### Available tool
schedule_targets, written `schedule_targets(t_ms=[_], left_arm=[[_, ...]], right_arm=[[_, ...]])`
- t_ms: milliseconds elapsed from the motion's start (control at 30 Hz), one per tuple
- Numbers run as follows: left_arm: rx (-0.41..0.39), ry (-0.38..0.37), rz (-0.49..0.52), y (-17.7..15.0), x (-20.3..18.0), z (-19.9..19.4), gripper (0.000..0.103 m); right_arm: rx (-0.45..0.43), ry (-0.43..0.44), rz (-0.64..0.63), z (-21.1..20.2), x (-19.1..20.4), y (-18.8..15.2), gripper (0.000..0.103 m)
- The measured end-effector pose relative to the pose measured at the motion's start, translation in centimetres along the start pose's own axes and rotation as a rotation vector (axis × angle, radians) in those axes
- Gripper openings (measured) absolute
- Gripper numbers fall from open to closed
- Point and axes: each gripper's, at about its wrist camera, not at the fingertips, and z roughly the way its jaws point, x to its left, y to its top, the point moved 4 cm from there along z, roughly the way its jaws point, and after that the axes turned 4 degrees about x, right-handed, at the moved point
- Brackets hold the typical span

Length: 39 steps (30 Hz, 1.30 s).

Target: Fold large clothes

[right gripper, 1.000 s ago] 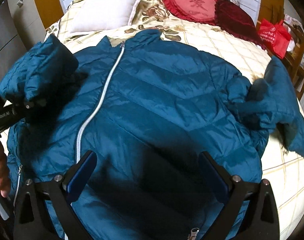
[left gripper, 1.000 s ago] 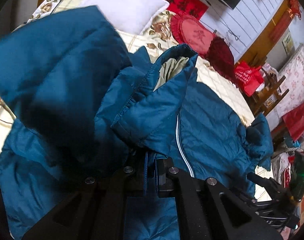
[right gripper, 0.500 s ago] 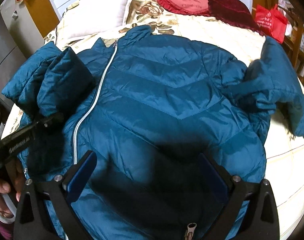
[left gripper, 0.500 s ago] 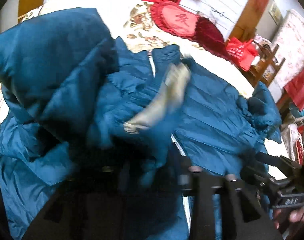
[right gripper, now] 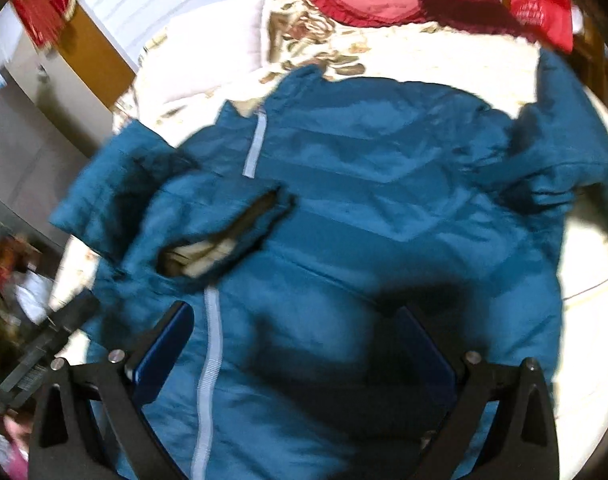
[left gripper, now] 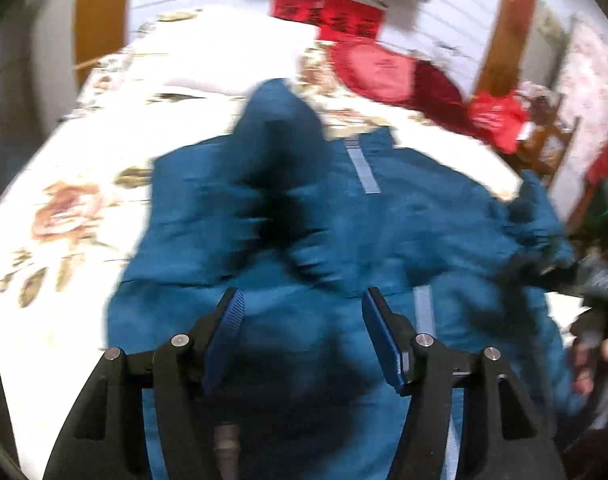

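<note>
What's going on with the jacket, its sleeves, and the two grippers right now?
Jacket: spread on the bed, zipped up.
Near sleeve: folded across the jacket front, cuff showing pale lining.
Far sleeve: not folded in, bunched at the bed's edge.
Left gripper: jaws opening, nothing between them.
Right gripper: open, empty, above the jacket.

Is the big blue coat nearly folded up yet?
Not yet. Done: one sleeve of the puffy teal zip-up jacket lies folded across its front. In hand: nothing; the left gripper is opening with no cloth between its pads, and the right gripper hovers open. Left: the other sleeve is spread on the floral bedspread, and the body is unfolded.
</note>
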Motion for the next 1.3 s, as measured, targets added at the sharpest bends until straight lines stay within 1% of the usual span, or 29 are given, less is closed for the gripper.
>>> schedule_targets(t_ms=[33,67,100,200,333,467,533,567,600,633,667,700,733,767,833,900,1033,1100,1200,1300], left_arm=[[0.002,0.033,-0.020,-0.1,1.2,0.2,0.062],[0.005,0.048,-0.040,-0.3,2.3,0.4,0.062],[0.009,0.058,-0.063,-0.4,3.2,0.6,0.062],[0.014,0.073,-0.118,-0.7,5.3,1.3,0.062],[0.026,0.072,-0.160,-0.8,6.9,2.7,0.062],[0.022,0.071,-0.170,-0.7,7.3,3.7,0.062],[0.027,0.069,-0.178,-0.8,7.4,4.2,0.062],[0.033,0.067,-0.185,-0.8,7.5,4.5,0.062],[0.038,0.064,-0.192,-0.9,7.5,4.8,0.062],[0.041,0.061,-0.196,-1.1,7.5,4.9,0.062],[0.042,0.055,-0.202,-1.2,7.6,5.0,0.062],[0.042,0.051,-0.206,-1.2,7.7,5.0,0.062],[0.040,0.045,-0.211,-1.2,7.7,4.9,0.062],[0.040,0.043,-0.214,-1.1,7.7,4.8,0.062],[0.039,0.040,-0.222,-1.0,7.8,4.7,0.062],[0.038,0.040,-0.223,-1.0,7.9,4.5,0.062],[0.042,0.049,-0.222,-1.0,8.1,4.8,0.062],[0.044,0.053,-0.224,-1.0,8.0,4.8,0.062],[0.045,0.045,-0.222,-0.9,7.9,4.5,0.062],[0.037,0.033,-0.218,-0.9,8.0,3.7,0.062]], right_arm=[[0.005,0.045,0.026,0.5,0.6,0.3,0.103],[0.013,0.070,0.043,0.9,0.8,0.5,0.103],[0.028,0.124,0.082,1.7,1.3,0.7,0.103],[0.045,0.190,0.139,3.2,2.2,1.2,0.103],[0.058,0.188,0.144,5.9,3.6,2.2,0.103],[0.081,0.193,0.144,8.3,4.4,2.6,0.103],[0.062,0.217,0.115,9.0,5.0,2.8,0.092],[0.059,0.219,0.102,9.3,5.2,2.9,0.075],[0.058,0.206,0.085,9.6,5.3,3.0,0.050],[0.058,0.189,0.067,9.8,5.5,3.0,0.039],[0.054,0.191,0.059,9.9,5.5,3.0,0.033],[0.040,0.197,0.041,9.5,5.5,3.0,0.030],[0.028,0.183,0.020,9.1,5.4,3.0,0.027],[-0.001,0.149,-0.016,8.1,5.4,3.2,0.024],[-0.060,0.106,-0.060,6.2,5.2,3.6,0.021],[-0.132,0.064,-0.069,3.2,3.9,4.5,0.019],[-0.209,-0.004,-0.057,-0.8,1.4,6.2,0.018],[-0.222,-0.041,-0.046,-2.0,-0.2,6.9,0.017],[-0.222,-0.098,-0.052,-2.8,-1.6,7.7,0.015],[-0.218,-0.143,-0.035,-3.5,-3.4,7.8,0.012]])
